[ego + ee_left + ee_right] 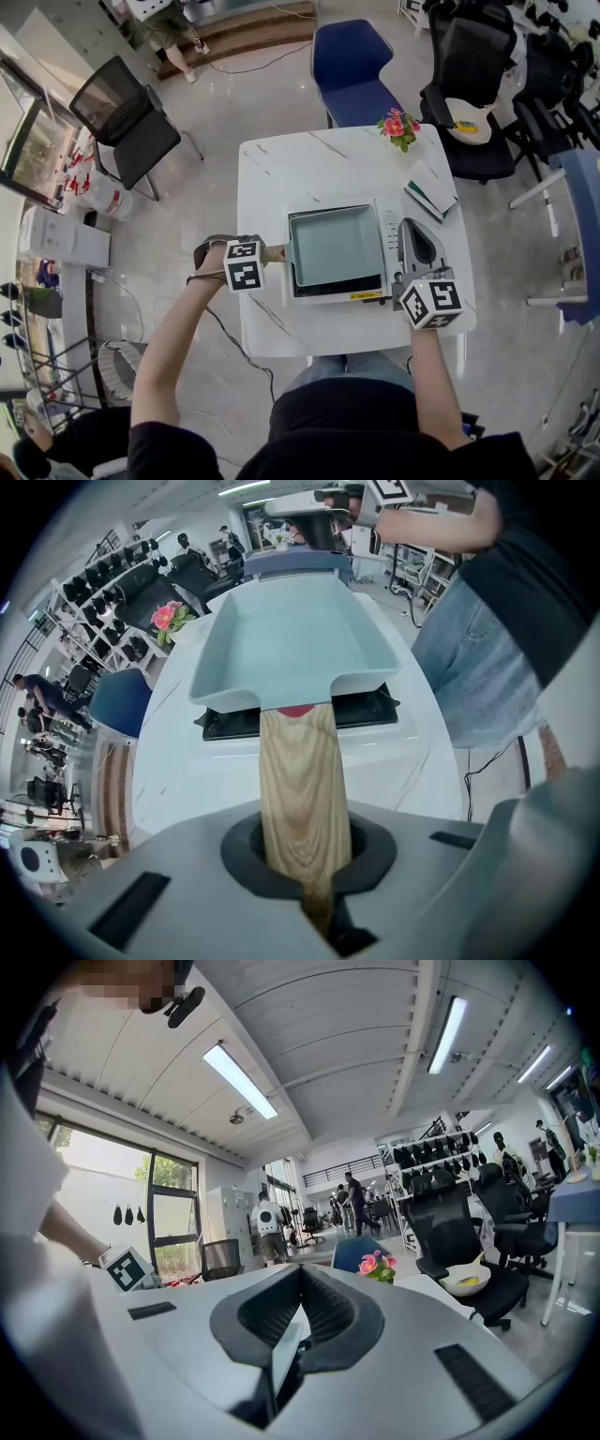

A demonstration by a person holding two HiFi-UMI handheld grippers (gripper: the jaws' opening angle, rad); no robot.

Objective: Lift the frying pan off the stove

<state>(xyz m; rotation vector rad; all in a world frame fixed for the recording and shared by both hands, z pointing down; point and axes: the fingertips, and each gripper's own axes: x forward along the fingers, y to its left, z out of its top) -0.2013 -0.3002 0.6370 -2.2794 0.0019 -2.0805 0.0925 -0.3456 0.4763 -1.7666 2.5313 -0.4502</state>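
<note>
**Left gripper** (305,869): points straight down at the near left of the table. The jaws are clamped on the wooden handle (302,780) of the frying pan, and the handle runs up through the gap between them.

**Right gripper** (298,1283): held about level over the near right corner of the table, just beside the stove's right end. The jaws are together with nothing between them.

**Frying pan** (336,246): square, pale blue-grey and empty. It sits over the stove's black grate (366,710). Whether it rests on the grate or is just clear of it cannot be told. The handle sticks out left towards the table's left edge.

**Stove** (386,234): a white tabletop unit on the near half of the table, close to the near edge. Its panel end lies to the right of the pan.

**Table** (300,159): white with marble veining. The far half is mostly bare.

**Table, right edge:** a stack of booklets (429,195).

**Table, far right corner:** pink flowers (400,127).

**Floor, left of the table:** open tile, crossed by a dark cable (234,337).

**Surroundings, beyond the table:**
- A black mesh chair (127,117) stands well off to the far left.
- A blue chair (352,66) stands against the far edge.
- A black office chair (469,56) stands at the far right. A white bowl (467,120) on its seat holds something yellow.
</note>
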